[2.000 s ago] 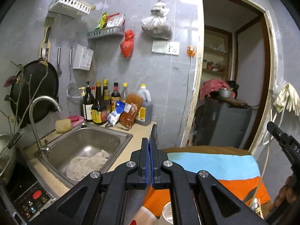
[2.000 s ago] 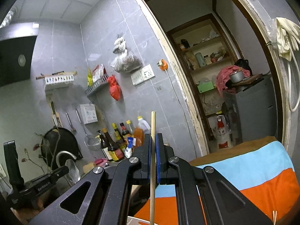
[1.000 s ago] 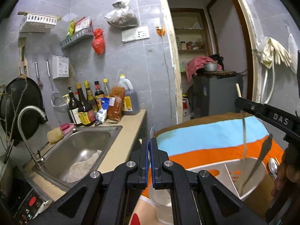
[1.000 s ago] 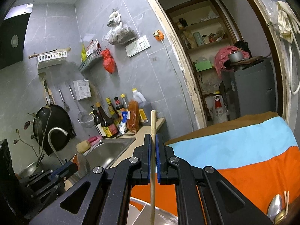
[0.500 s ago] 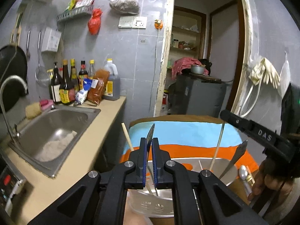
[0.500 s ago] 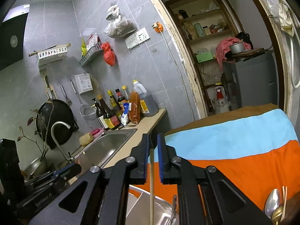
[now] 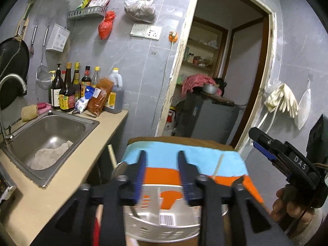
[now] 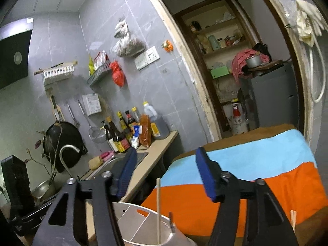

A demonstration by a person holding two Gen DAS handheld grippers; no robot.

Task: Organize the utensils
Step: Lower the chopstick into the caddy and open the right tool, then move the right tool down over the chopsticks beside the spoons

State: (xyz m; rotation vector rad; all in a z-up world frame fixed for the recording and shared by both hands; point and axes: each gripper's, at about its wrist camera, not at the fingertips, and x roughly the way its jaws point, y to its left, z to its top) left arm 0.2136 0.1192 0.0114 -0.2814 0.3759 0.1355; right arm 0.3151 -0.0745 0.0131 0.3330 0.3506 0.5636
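A metal utensil holder [image 7: 162, 223] with dividers stands just below both grippers; it also shows in the right wrist view [image 8: 143, 225]. My left gripper [image 7: 161, 164] is open and empty above it. A spoon [image 7: 119, 170] and a chopstick [image 7: 112, 155] stand in the holder's left side, another chopstick [image 7: 217, 167] at its right. My right gripper [image 8: 166, 160] is open and empty; a chopstick [image 8: 158, 209] stands free in the holder below it. The right gripper also shows in the left wrist view [image 7: 287, 160] at far right.
An orange, blue and brown cloth [image 7: 184, 157] covers the table beyond the holder. A beige counter [image 7: 61, 174] with a steel sink [image 7: 47, 135] and sauce bottles [image 7: 67, 90] runs along the left. Loose chopstick ends [image 8: 293, 215] lie at the cloth's right. A doorway [image 7: 225, 82] opens behind.
Both grippers have opened. The left one let go of the spoon and the right one let go of the chopstick; both utensils now stand in the holder.
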